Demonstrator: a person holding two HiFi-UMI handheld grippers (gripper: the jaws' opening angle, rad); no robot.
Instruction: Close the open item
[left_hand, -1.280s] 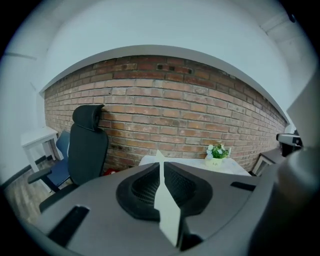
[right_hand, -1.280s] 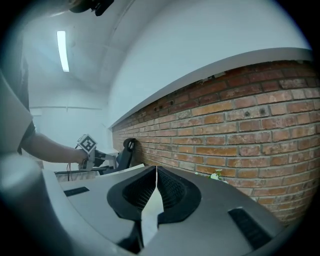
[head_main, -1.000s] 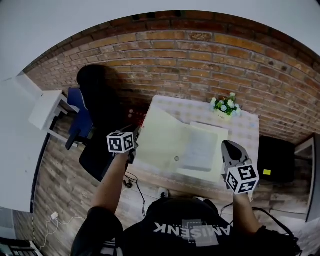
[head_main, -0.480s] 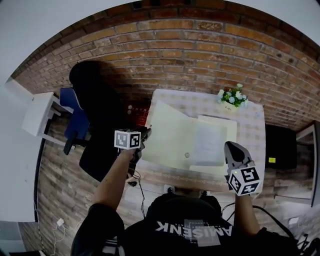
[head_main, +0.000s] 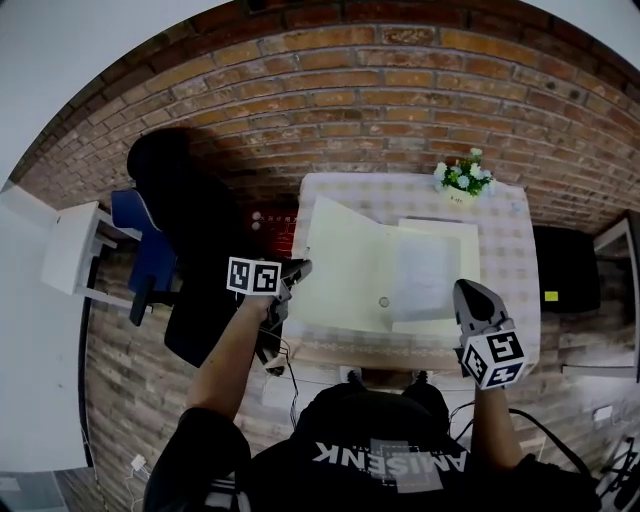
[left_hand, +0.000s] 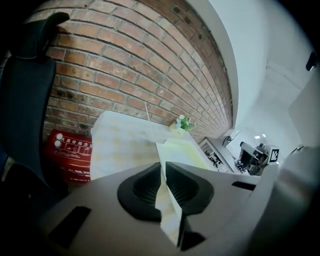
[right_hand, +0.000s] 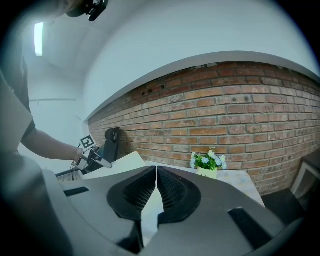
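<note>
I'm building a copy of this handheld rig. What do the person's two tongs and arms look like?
Each of the left tongs and right tongs is a grey plastic shell with black ribbed pads and a white cube of black square markers near the hand. The person wears a black short-sleeved top with white lettering; the forearms are bare.

Black shirt (head_main: 345, 478) — white caps print, upside down in head view, mid part blurred over; looks like "AMISENK", not sure. Red box (left_hand: 70, 155) by brick wall: rows of white Chinese chars, too small to read. Left cube (head_main: 252, 276) & right cube (head_main: 494, 358) — b/w square code marks, no letters. Yellow label (head_main: 551, 296) on black unit (head_main: 565, 265): illegible.
</note>
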